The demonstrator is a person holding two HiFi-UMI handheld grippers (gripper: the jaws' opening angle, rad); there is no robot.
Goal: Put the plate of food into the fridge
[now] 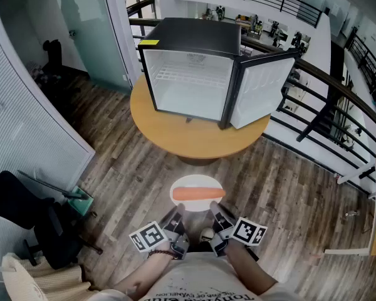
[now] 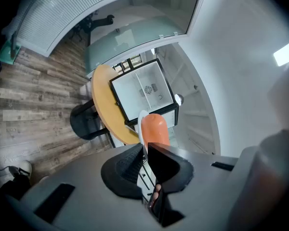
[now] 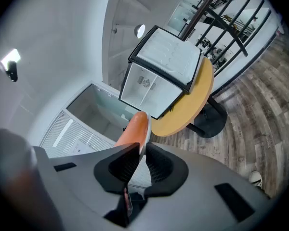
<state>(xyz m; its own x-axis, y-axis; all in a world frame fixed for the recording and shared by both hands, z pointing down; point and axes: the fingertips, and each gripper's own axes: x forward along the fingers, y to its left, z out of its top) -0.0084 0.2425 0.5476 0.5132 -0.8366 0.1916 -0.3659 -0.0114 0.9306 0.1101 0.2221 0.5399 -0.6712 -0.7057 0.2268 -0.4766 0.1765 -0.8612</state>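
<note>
The fridge [image 1: 191, 39] stands with its front wide open, and its cavity is bare below a wire shelf [image 1: 188, 75] spanning the upper part. Its door [image 1: 261, 91] juts forward at the fridge's right, narrowing that side. In front of the fridge the table [image 1: 175, 137] rim projects, with bare floor [image 1: 144, 174] between it and the plate [image 1: 197, 180]. A railing [image 1: 329, 102] runs behind and right of the fridge.

Both forearms reach forward from the torso, close together. The left black two-jaw tool [image 1: 177, 221] and the right black two-jaw tool [image 1: 218, 221] point slightly downward, side by side. Each has its jaws pinched on the near rim of a white round plate [image 1: 197, 180].
</note>
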